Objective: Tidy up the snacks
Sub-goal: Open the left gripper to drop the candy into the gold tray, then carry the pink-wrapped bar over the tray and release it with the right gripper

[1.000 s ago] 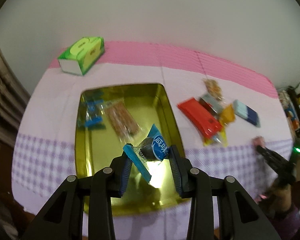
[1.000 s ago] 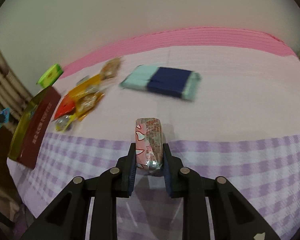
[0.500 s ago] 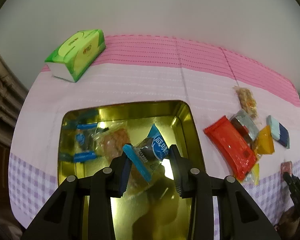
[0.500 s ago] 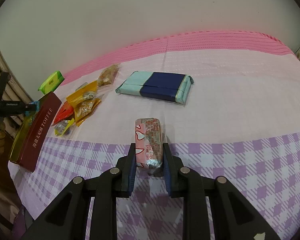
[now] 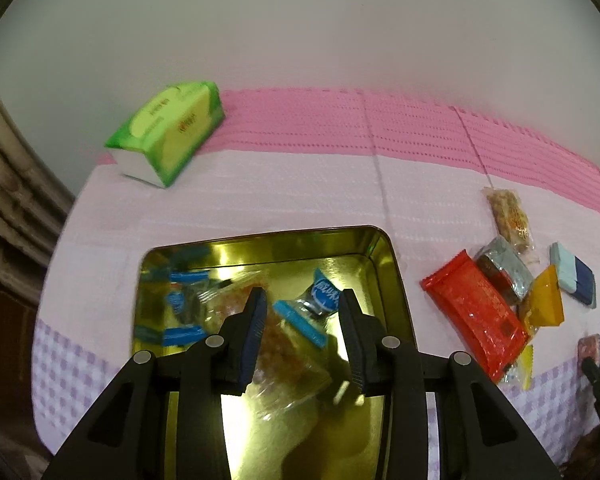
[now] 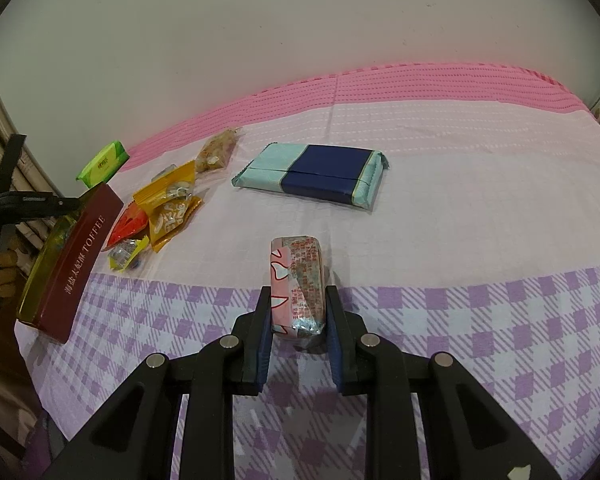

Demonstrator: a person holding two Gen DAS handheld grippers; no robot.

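— Gold metal first: the tin (image 5: 384,258) lies open on the pink and lilac checked cloth (image 5: 300,184), with blue-ended sweets (image 5: 182,306) inside at its left.
— And the left gripper (image 5: 302,310)?
— Over the tin, pointing down into it, its jaws narrow and clamped on a blue-wrapped candy (image 5: 314,306).
— The right gripper (image 6: 298,312)?
— Squeezed tight on a pink patterned snack bar (image 6: 298,282), low over the lilac checks.
— What lies loose?
— Right of the tin, a red packet (image 5: 474,312), a silver one (image 5: 504,266), an orange one (image 5: 544,300), a clear bag of nut brittle (image 5: 510,216) and a teal and navy bar (image 6: 314,174).
— Anything else?
— Green tissue pack (image 5: 168,130) near the far left corner.
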